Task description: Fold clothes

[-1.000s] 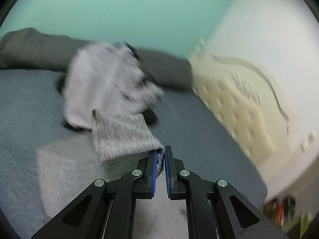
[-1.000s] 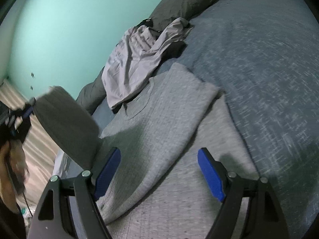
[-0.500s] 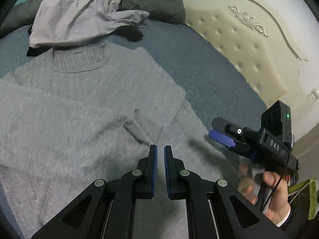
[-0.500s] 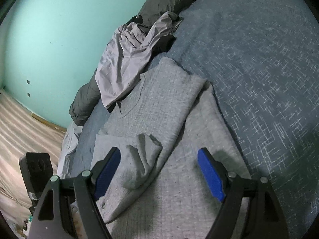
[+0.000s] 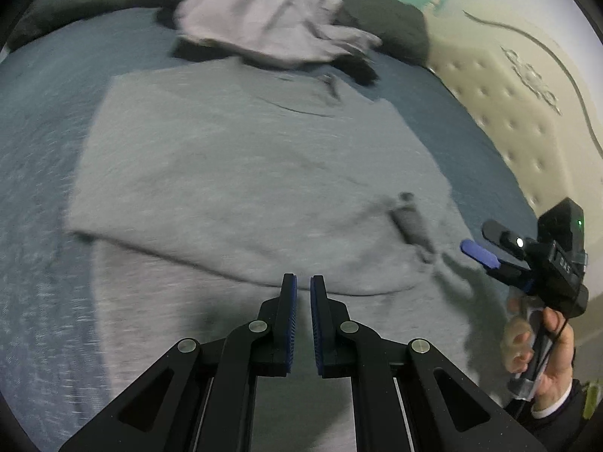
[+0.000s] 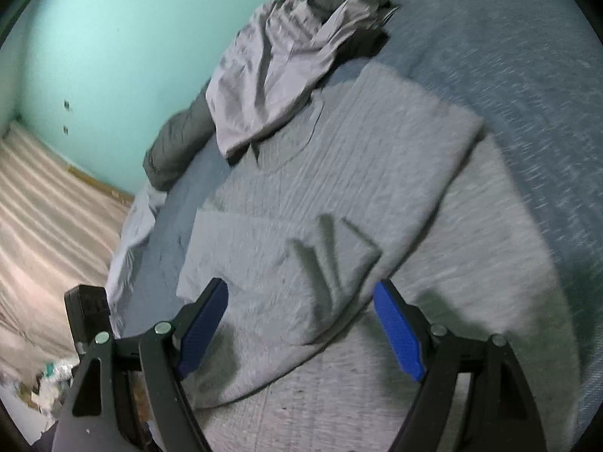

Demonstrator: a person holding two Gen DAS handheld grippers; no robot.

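Observation:
A grey knit sweater [image 5: 245, 173] lies flat on the blue bed cover [image 5: 34, 120], neck toward the far pile. One sleeve is folded across its body, with the cuff [image 6: 331, 248] bunched near the middle. My left gripper [image 5: 303, 280] is shut with nothing between its pads, low over the lower body of the sweater. In the right wrist view my right gripper [image 6: 301, 288] stands open just above the sweater [image 6: 377, 158], its blue pads either side of the folded sleeve and not touching it. The left wrist view shows the right gripper [image 5: 480, 254] at the sweater's right edge, held by a hand [image 5: 542, 346].
A crumpled pale grey garment [image 5: 264, 19] sits at the sweater's neck, on a dark grey duvet [image 6: 177, 147] along the teal wall. A cream tufted headboard [image 5: 508, 105] bounds the bed on the right. Beyond the bed's left edge is wooden floor [image 6: 45, 207].
A second ago my left gripper held the sleeve up in the air. The sleeve now lies across the sweater, and the left gripper has come down empty. The right gripper shifted slightly.

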